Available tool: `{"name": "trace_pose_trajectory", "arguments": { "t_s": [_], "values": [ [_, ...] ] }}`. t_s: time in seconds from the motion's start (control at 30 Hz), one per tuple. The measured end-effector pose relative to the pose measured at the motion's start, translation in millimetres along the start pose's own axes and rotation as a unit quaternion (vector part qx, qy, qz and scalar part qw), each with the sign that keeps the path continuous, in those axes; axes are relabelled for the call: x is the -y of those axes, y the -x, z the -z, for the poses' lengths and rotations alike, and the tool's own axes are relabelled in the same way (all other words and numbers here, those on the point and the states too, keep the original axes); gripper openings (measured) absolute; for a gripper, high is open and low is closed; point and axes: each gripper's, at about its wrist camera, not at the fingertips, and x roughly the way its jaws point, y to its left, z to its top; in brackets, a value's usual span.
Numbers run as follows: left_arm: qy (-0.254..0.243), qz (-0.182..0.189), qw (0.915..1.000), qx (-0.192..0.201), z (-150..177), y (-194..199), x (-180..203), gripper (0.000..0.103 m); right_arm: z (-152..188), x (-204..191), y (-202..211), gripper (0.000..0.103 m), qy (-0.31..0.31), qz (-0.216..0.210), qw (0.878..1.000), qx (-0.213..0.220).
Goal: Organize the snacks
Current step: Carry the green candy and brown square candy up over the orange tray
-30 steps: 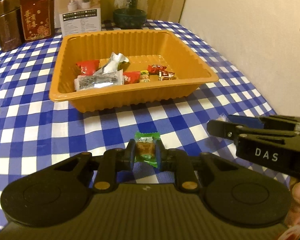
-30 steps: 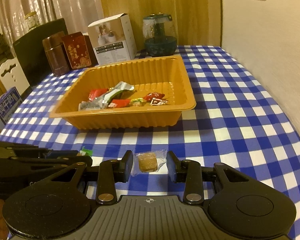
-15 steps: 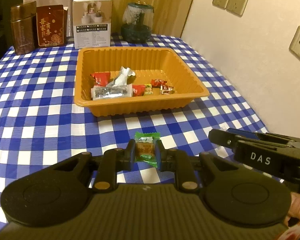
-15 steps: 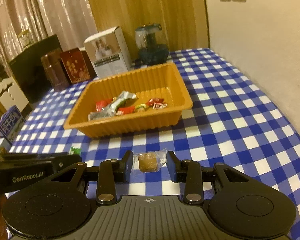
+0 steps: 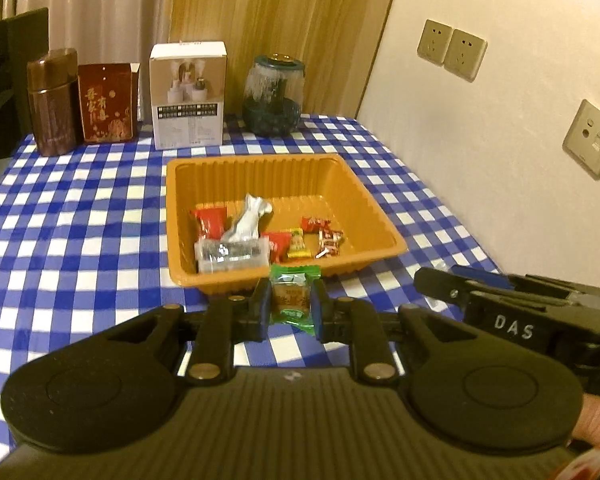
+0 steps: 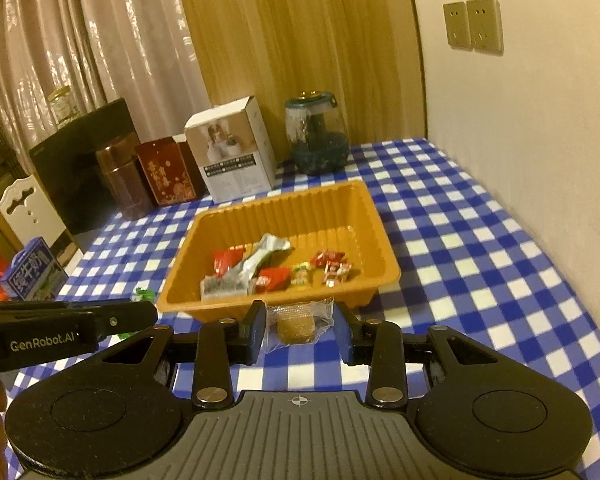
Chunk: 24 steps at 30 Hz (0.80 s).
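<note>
Likely a home dining corner. Checked tablecloth [image 5: 80, 216], curtains [image 6: 112, 40], wall sockets [image 5: 452, 50]. Gift tins, boxed goods along the table's back edge.

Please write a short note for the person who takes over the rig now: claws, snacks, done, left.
Left claw: shut on a green-wrapped candy, off the table.
Right claw: shut on a clear-wrapped brown sweet, also lifted.
Orange ribbed plastic tray sits ahead on the blue-and-white checked tablecloth.
Done: several wrapped snacks already lie in the tray.
Left: drop both held pieces into it.
</note>
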Motion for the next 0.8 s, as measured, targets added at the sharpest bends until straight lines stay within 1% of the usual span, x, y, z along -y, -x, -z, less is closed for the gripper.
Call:
{"name": "trace_pose_trajectory", "arguments": {
  "t_s": [0.2,0.4,0.6,0.8],
  "values": [
    [-0.013,-0.005,0.9999,0.0,-19,-15,-4,0.018,-27,-3,-11,0.037,0.021,-0.003,1.0,-0.002],
    [-0.026,-0.012,0.9996,-0.006,-39,-37,-13,0.018,-48,-3,-40,0.037,0.036,-0.007,0.999,-0.017],
    [-0.042,-0.015,0.9988,-0.02,-55,-60,-22,0.018,-60,0,-74,0.037,0.042,-0.011,0.998,-0.044],
    [-0.057,-0.016,0.9976,-0.035,-71,-78,-27,0.018,-76,3,-99,0.037,0.049,-0.015,0.996,-0.072]
  ]
}}
